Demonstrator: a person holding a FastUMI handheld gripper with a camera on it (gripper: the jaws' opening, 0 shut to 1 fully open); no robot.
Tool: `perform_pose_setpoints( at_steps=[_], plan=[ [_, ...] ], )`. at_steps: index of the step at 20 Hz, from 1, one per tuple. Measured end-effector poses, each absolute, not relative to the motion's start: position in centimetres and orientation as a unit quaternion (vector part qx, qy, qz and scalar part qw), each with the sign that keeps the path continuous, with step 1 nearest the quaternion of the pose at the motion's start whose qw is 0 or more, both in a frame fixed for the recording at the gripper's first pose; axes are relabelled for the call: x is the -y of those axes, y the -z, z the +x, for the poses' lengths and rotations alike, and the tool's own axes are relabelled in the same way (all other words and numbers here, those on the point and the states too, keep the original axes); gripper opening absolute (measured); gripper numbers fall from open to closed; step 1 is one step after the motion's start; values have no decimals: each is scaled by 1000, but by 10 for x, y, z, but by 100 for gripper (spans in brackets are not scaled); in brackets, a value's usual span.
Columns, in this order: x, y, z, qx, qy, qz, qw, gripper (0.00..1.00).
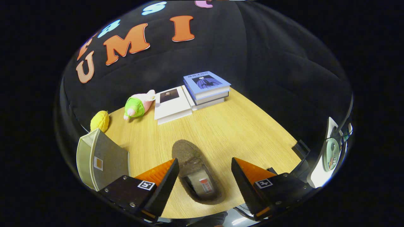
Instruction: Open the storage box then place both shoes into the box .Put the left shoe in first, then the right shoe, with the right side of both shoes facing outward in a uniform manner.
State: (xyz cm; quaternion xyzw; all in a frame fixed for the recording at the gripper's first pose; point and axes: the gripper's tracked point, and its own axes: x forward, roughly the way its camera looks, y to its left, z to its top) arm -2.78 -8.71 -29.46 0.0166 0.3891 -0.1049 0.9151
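Observation:
A brown felt shoe (195, 171) lies flat on the wooden table (240, 132), toe pointing away, its opening with a label inside facing up. My gripper (205, 164) is open and hovers over the shoe's heel half, one finger on each side of it, neither touching. To the left of the fingers stands the grey fabric storage box (101, 160) with a beige rim; its inside is hidden from me.
At the table's far side lie a white book (172, 105) and a stack of books with a blue cover (206, 88). A green and pink plush toy (137, 105) and a yellow plush (100, 120) lie far left. A white device (329, 151) stands off the table's right edge.

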Motion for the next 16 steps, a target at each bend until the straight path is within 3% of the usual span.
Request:
perform_pose_setpoints(
  at_steps=[5,9,15,16],
  plan=[
    [104,340,-56,-437,110,27,892,94],
    [102,363,-56,-451,110,68,883,81],
    [110,371,-46,-463,135,85,872,27],
    [110,370,-46,-462,143,92,870,8]
  ],
)
